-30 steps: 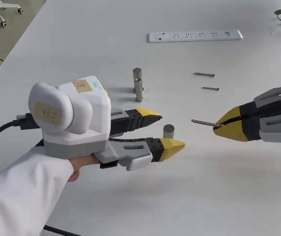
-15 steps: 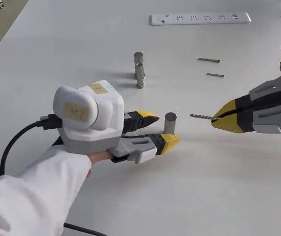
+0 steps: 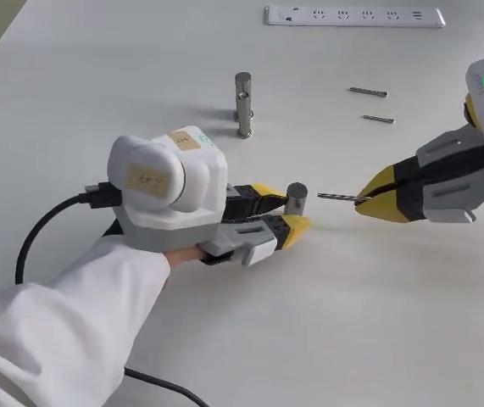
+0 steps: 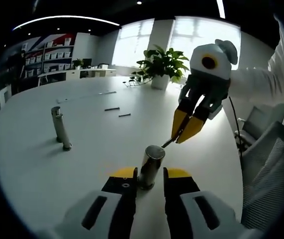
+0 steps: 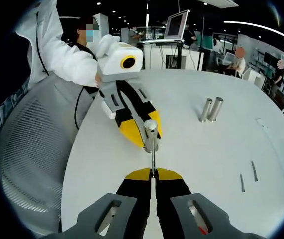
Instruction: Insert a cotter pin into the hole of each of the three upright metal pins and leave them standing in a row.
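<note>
A short upright metal pin (image 3: 296,197) (image 4: 151,159) stands on the white table, and my left gripper (image 3: 288,209) (image 4: 150,174) is shut on its lower part. My right gripper (image 3: 364,202) (image 5: 152,173) is shut on a thin cotter pin (image 3: 336,197) (image 5: 153,154), held level. The cotter pin's free tip points at the metal pin (image 5: 151,130) and lies just to its right, near its upper part. Two more upright metal pins (image 5: 211,109) stand side by side farther back, overlapping as one post (image 3: 242,102) in the head view.
Two loose cotter pins (image 3: 369,91) (image 3: 378,119) lie on the table at the back right. A white power strip (image 3: 353,15) lies along the far edge. A black cable (image 3: 51,225) trails from the left gripper. A potted plant (image 4: 161,64) stands beyond the table.
My left gripper has moved up to the short metal pin and shut its jaws on it. My right gripper has brought the cotter pin leftward, close to that pin.
</note>
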Demonstrator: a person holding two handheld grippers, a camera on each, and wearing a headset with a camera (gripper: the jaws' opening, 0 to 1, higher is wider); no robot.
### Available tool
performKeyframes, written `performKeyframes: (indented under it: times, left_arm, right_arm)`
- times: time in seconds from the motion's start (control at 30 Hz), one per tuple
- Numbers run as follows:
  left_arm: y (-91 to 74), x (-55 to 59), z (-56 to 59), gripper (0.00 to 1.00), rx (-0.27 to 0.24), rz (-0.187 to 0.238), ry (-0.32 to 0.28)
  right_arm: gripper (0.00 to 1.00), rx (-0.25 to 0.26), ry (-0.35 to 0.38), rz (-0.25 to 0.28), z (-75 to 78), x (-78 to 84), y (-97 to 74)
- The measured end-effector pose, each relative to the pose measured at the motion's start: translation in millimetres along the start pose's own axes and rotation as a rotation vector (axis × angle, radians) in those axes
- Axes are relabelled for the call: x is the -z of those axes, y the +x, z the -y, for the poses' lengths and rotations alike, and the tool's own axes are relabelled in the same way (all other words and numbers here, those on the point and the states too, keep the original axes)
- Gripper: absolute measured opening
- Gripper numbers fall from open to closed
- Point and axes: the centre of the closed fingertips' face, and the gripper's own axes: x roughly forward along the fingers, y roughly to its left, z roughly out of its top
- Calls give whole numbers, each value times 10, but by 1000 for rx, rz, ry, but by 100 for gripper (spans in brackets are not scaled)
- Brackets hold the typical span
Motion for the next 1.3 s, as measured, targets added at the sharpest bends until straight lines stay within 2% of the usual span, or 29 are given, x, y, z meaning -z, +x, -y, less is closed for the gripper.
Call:
performKeyframes:
  times: [0.07,0.23,0.3,0.4,0.6,1.3]
  left_arm:
    - [4,-10,-10,13,0,6,4]
    - [8,2,-17,13,9,12,4]
    - [12,3,-24,13,12,16,-16]
    - [19,-2,-27,13,24,17,27]
    - [31,-4,-34,12,37,25,52]
    - [56,-8,-35,12,57,31,61]
  right_arm:
    - [0,-3,-4,-4,-2,-7,1]
    - [0,-10,-16,-16,-16,-40,5]
    - [0,-10,-20,-17,12,-32,6]
    - [0,-8,-24,-12,28,-52,7]
    - [0,-22,-58,-36,32,-34,30]
    - [0,-31,-61,-3,59,-167,171]
